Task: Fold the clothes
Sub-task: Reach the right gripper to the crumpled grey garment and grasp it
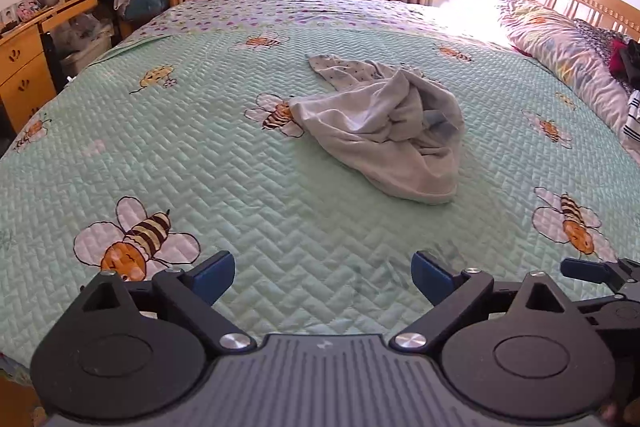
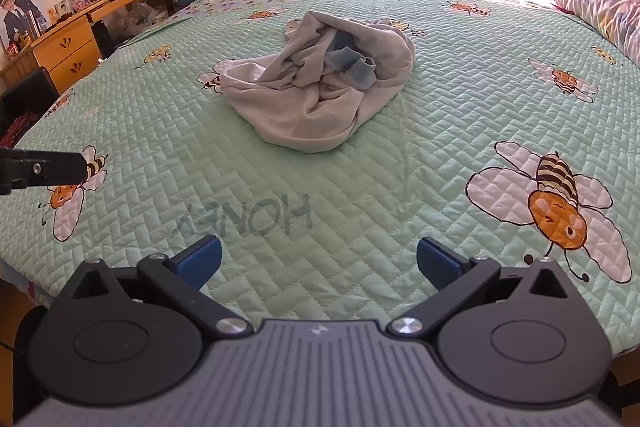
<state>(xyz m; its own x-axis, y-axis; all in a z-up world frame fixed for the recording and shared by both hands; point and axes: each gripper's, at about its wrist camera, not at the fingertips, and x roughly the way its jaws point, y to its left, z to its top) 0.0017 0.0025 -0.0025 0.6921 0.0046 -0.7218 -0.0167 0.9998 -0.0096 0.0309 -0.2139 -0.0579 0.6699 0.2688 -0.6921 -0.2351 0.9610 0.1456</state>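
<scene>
Pale grey garment (image 1: 384,131) sits crumpled mid-bed, well in from the near edge of the bee quilt (image 1: 280,211). Left claw (image 1: 323,281) and right claw (image 2: 319,263) gape wide, empty. Soft, light, floppy; pinch a hem edge.

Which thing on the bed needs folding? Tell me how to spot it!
Look at the big bed with the green bee quilt. Near its middle lies a crumpled pale grey garment, all bunched in a heap. It is the only loose lump on the flat quilt, with a bit of blue trim poking out.
</scene>
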